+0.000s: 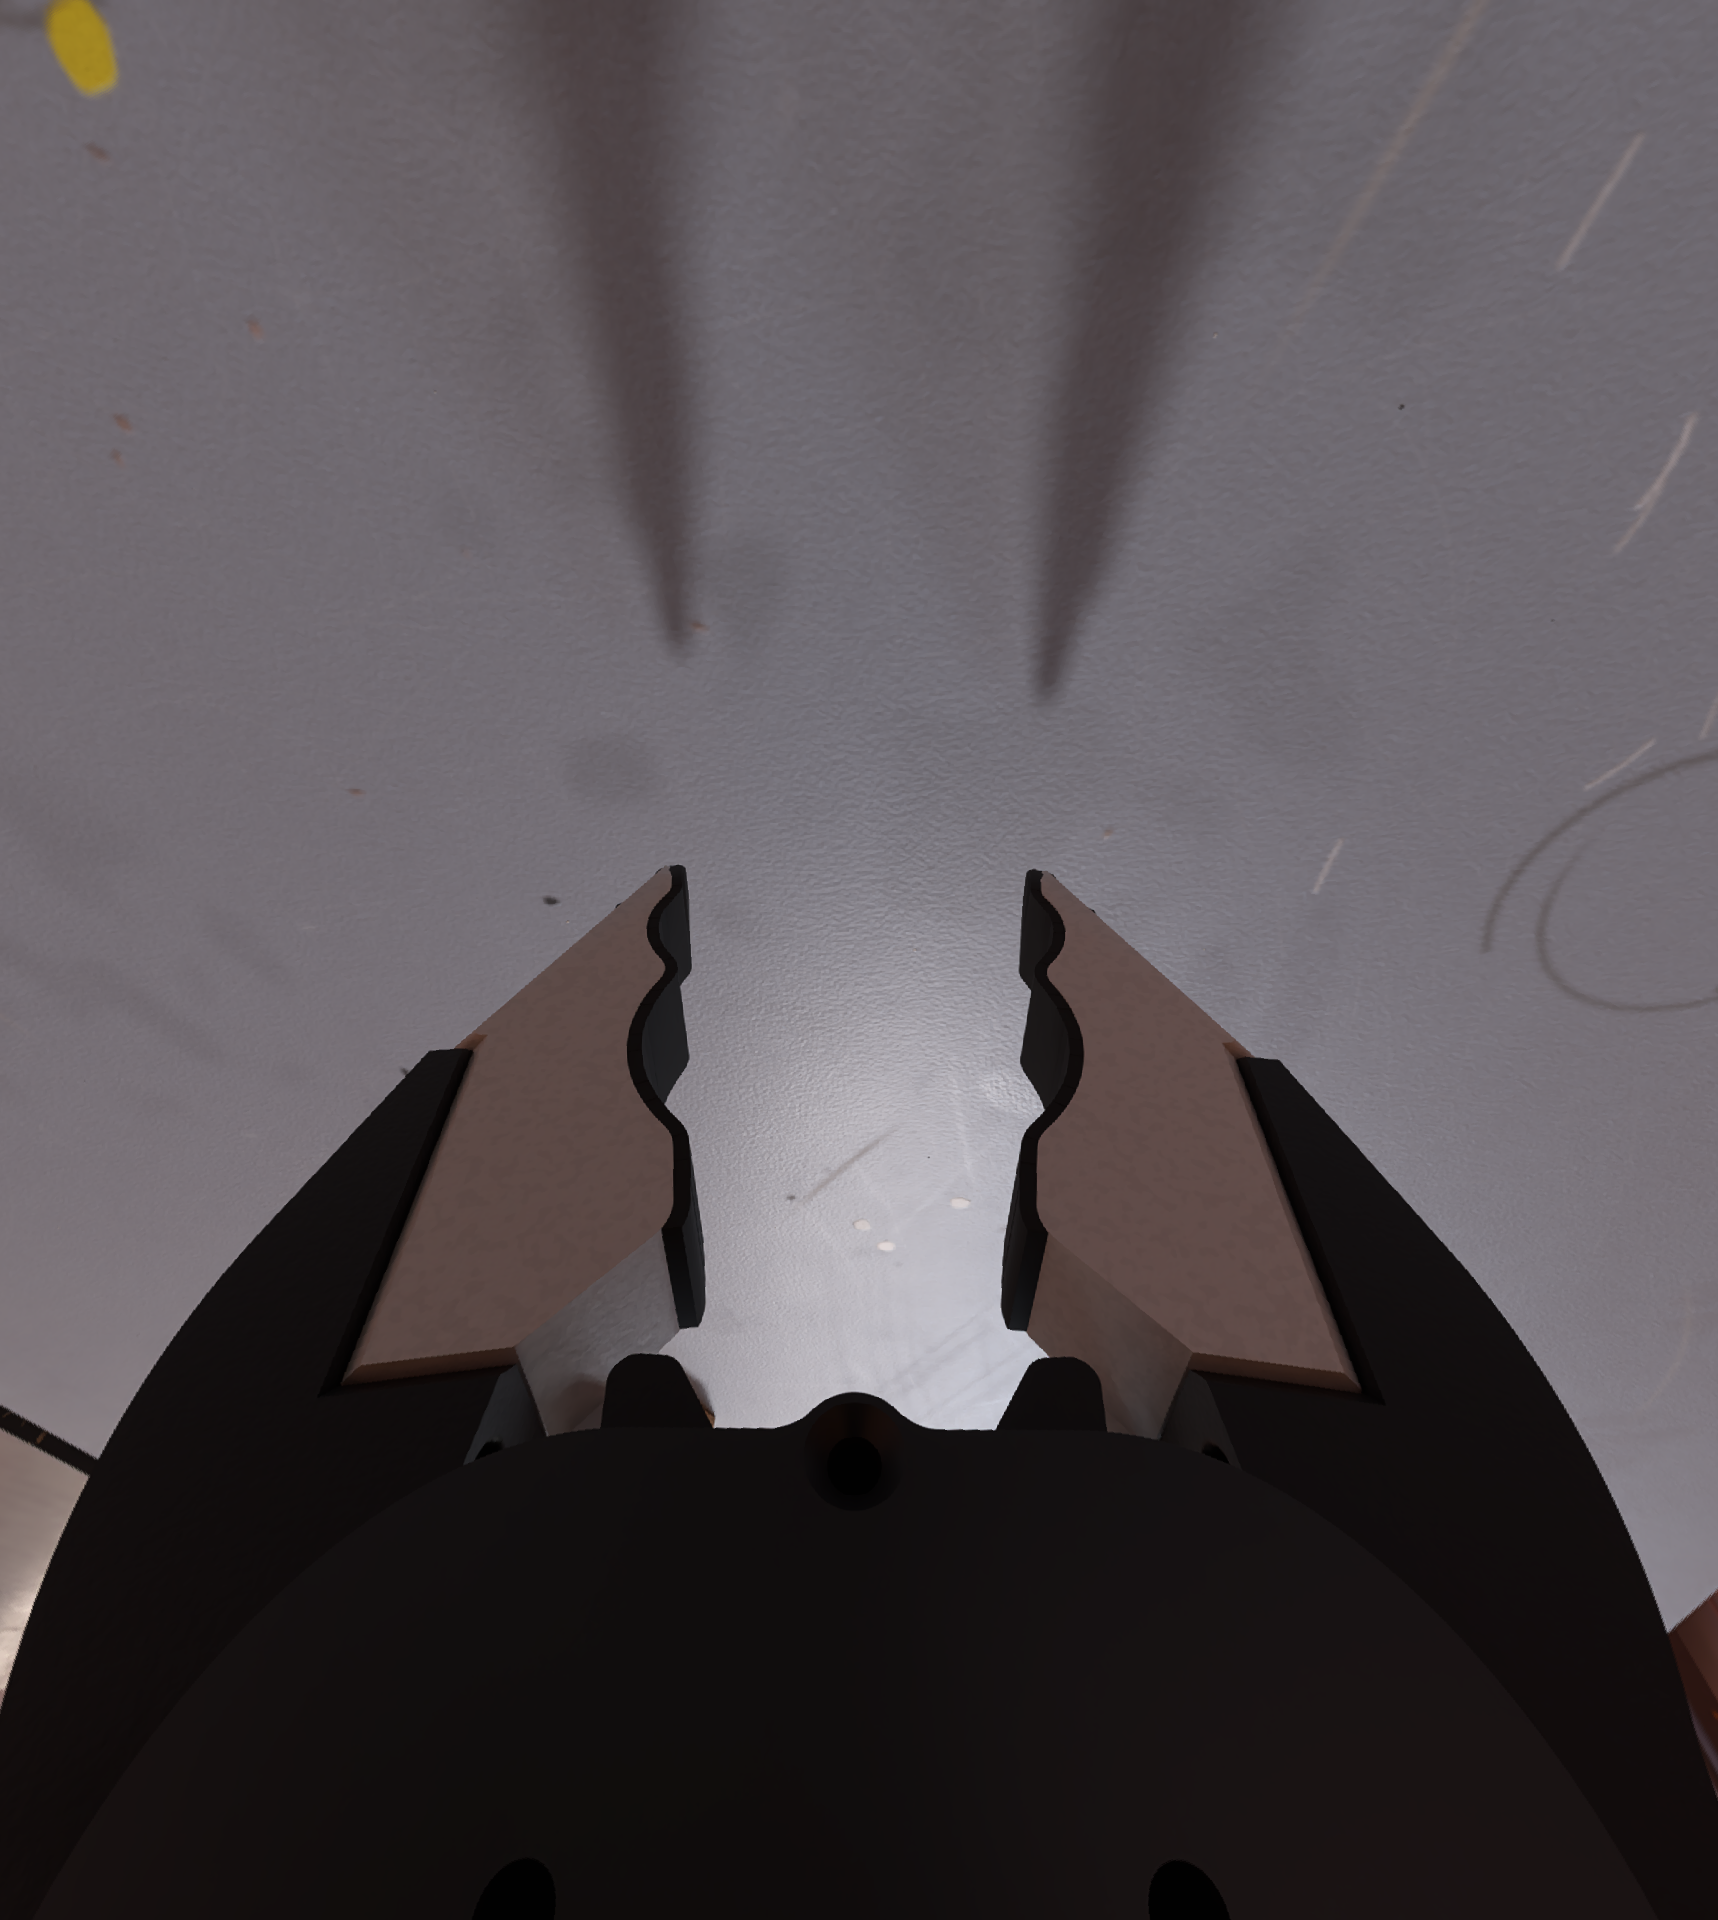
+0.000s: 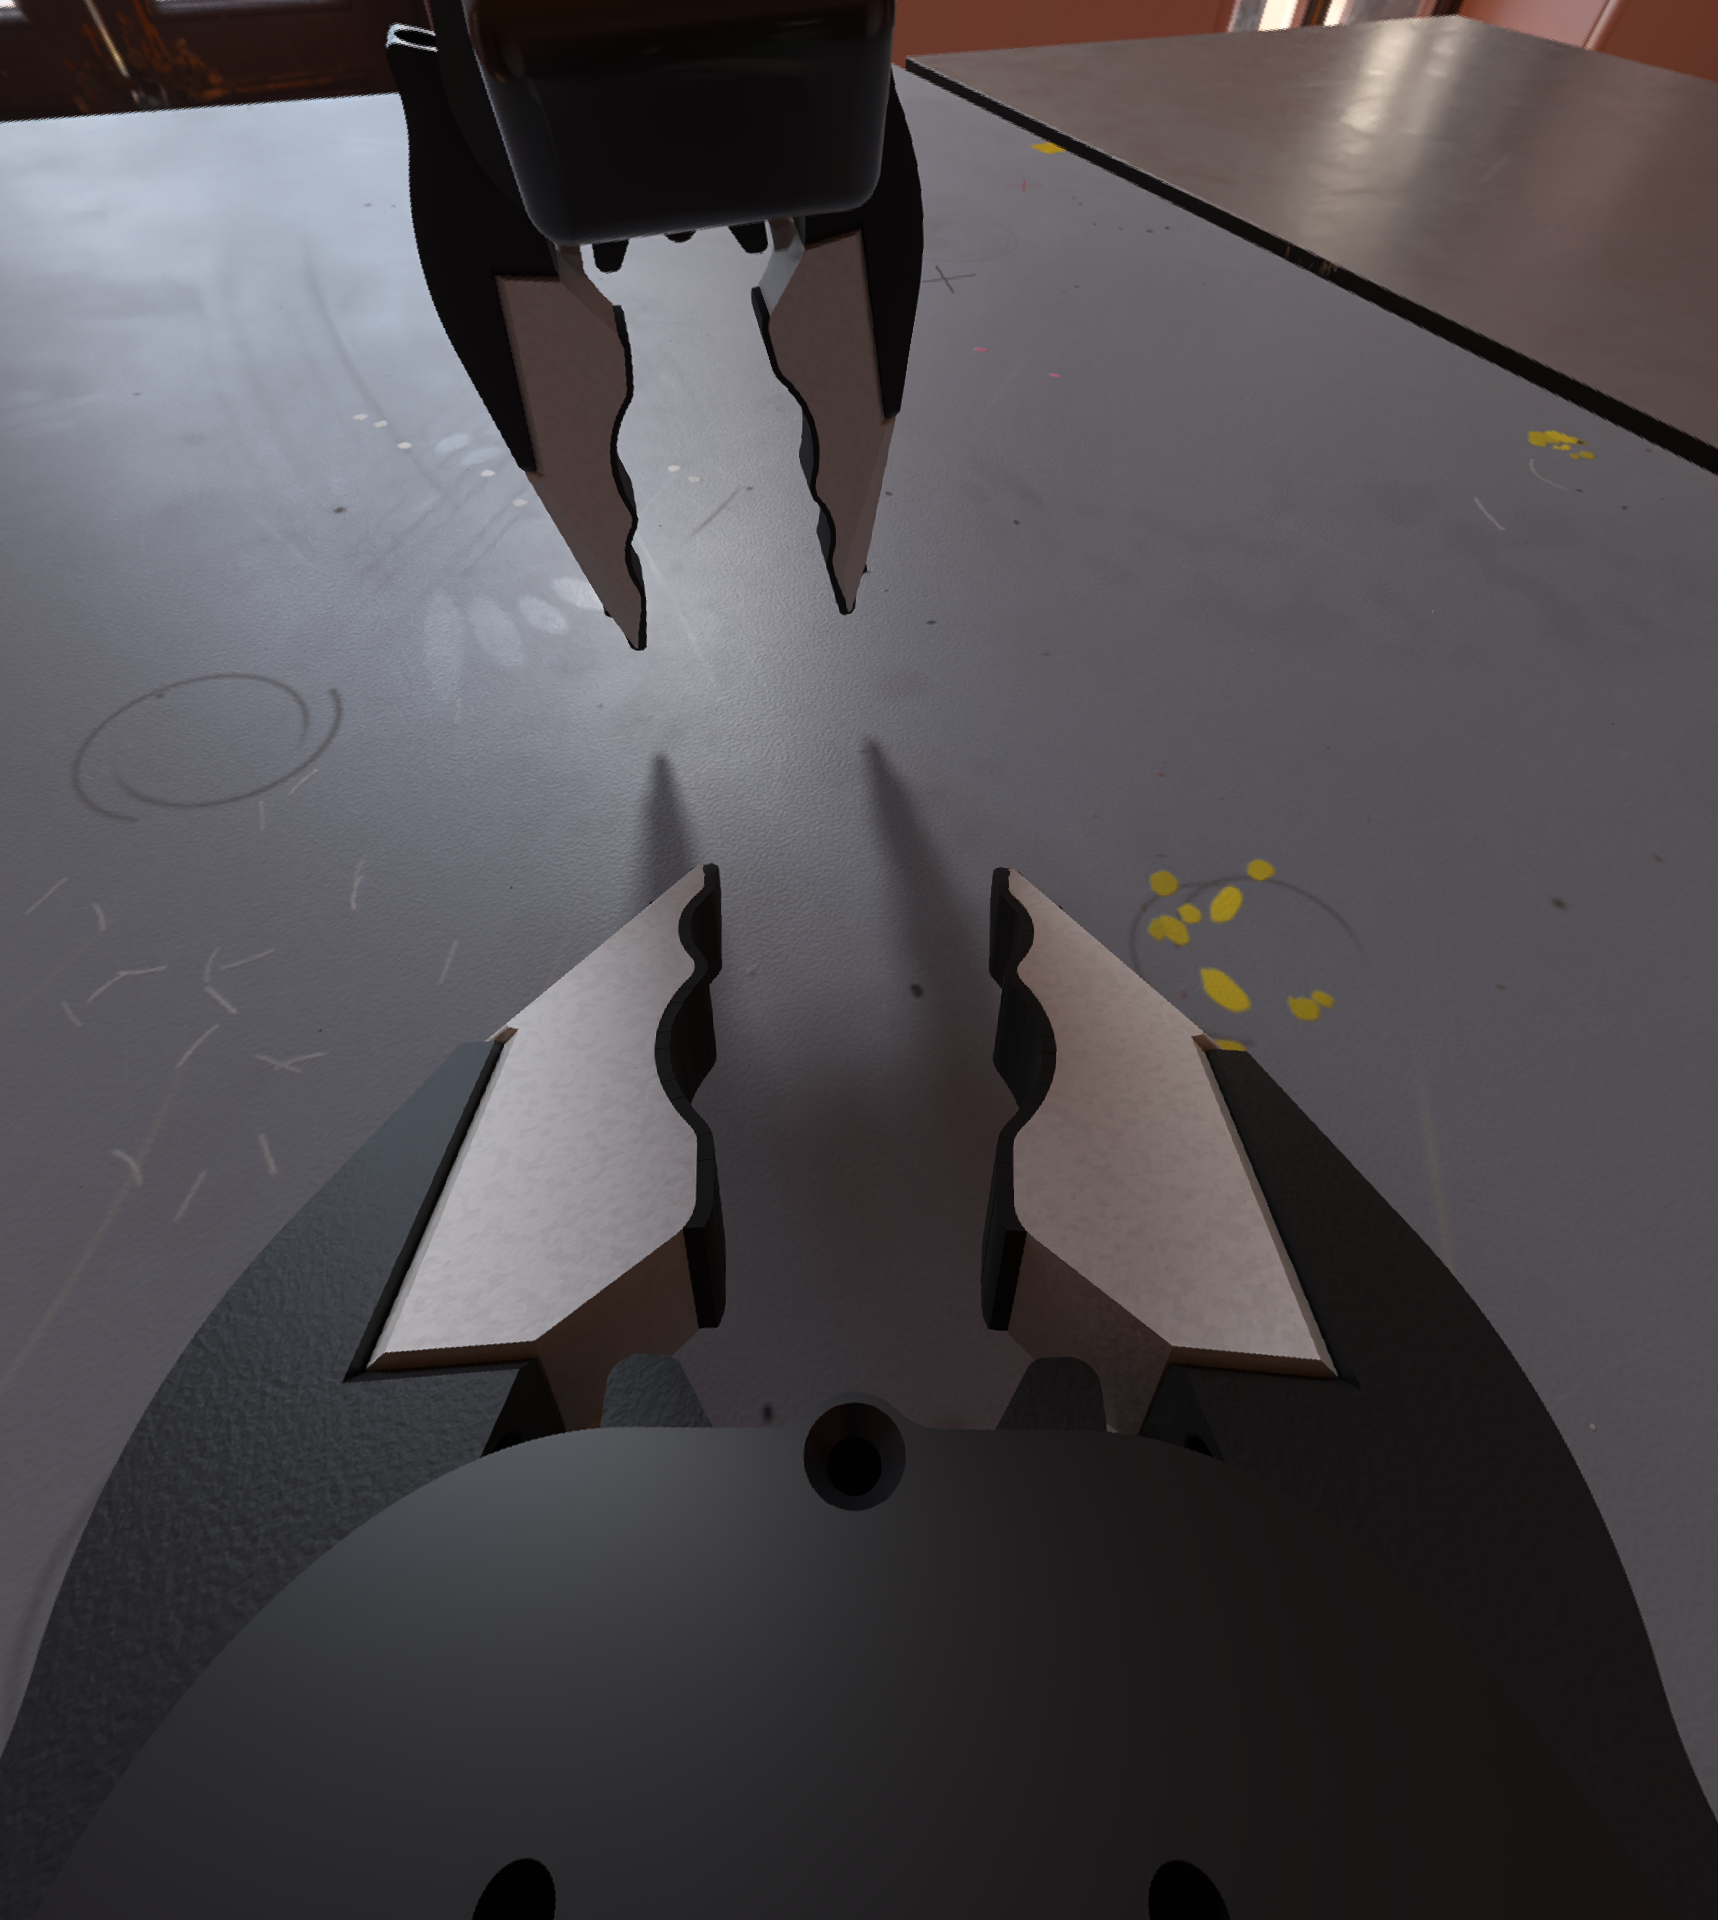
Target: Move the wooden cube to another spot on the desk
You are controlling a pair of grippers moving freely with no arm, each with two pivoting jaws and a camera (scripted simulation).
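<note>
No wooden cube shows in either view. My left gripper [image 1: 853, 878] is open and empty, pointing down at the grey desk [image 1: 315, 623], with the shadows of two fingers on the surface ahead of it. My right gripper [image 2: 853, 878] is open and empty, low over the same desk [image 2: 1354, 675]. In the right wrist view the left gripper [image 2: 743, 623] hangs ahead of mine, fingertips down and apart, a little above the desk, facing my right gripper.
Yellow paint spots [image 2: 1224, 935] lie just right of my right gripper, and one [image 1: 81, 47] shows at the far left of the left wrist view. A drawn circle mark [image 2: 211, 743] is at the left. A second brown table [image 2: 1457, 187] adjoins at the back right.
</note>
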